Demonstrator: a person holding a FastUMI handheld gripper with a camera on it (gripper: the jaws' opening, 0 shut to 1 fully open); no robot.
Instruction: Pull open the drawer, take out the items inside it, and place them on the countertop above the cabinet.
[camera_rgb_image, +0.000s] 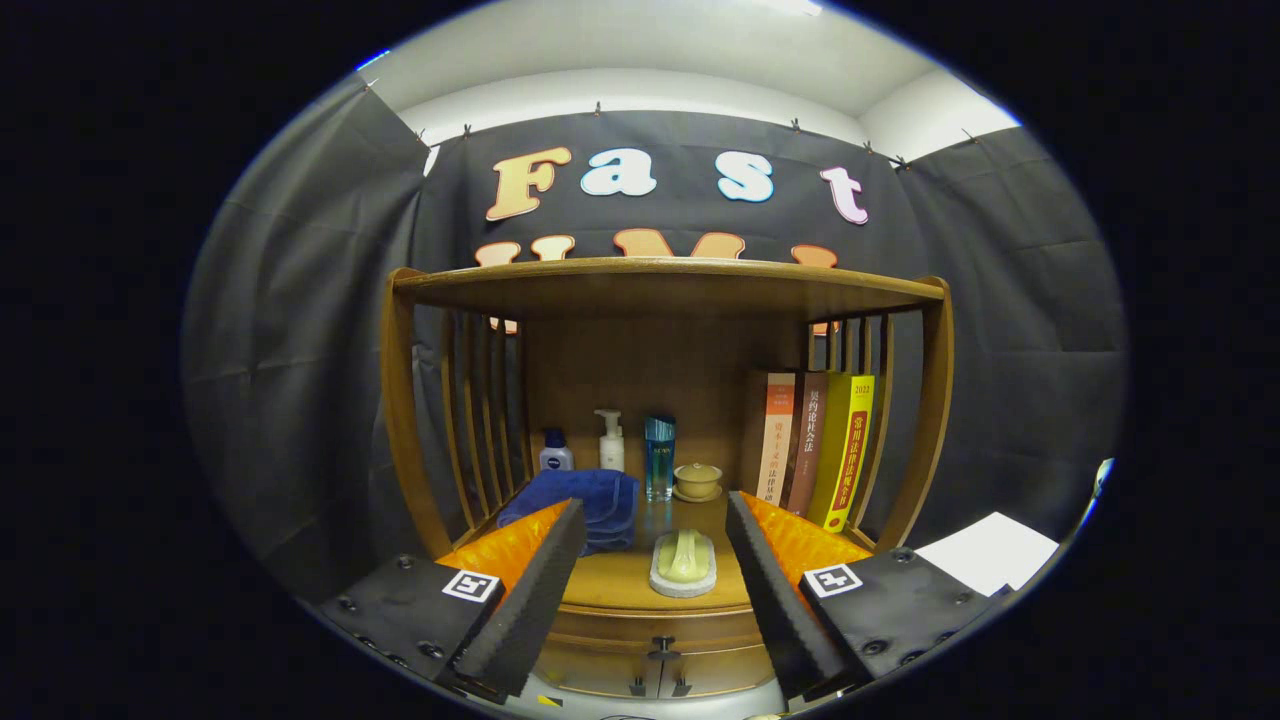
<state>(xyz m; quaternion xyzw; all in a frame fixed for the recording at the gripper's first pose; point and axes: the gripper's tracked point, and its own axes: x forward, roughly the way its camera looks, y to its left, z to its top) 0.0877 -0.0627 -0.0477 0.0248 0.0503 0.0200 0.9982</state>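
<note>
Gripper (655, 545) fingers spread wide, holding nothing, hovering in front of the wooden cabinet (400, 400). Drawer (655, 640) sits closed below the countertop (620, 580), its dark knob (662, 650) low between the fingers; drawer front runs side to side (long axis across the view). Countertop's front edge lies just beyond the fingertips. On it: a soap dish (684, 562) between the fingers, a folded blue towel (590, 505) behind the left finger, bottles (610, 445) and a small lidded cup (697, 480) further back, books (815, 445) upright at right. Bare wood around the dish.

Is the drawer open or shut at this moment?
Shut: the drawer front sits flush below the countertop, knob untouched; the hand-held gripper is open.
</note>
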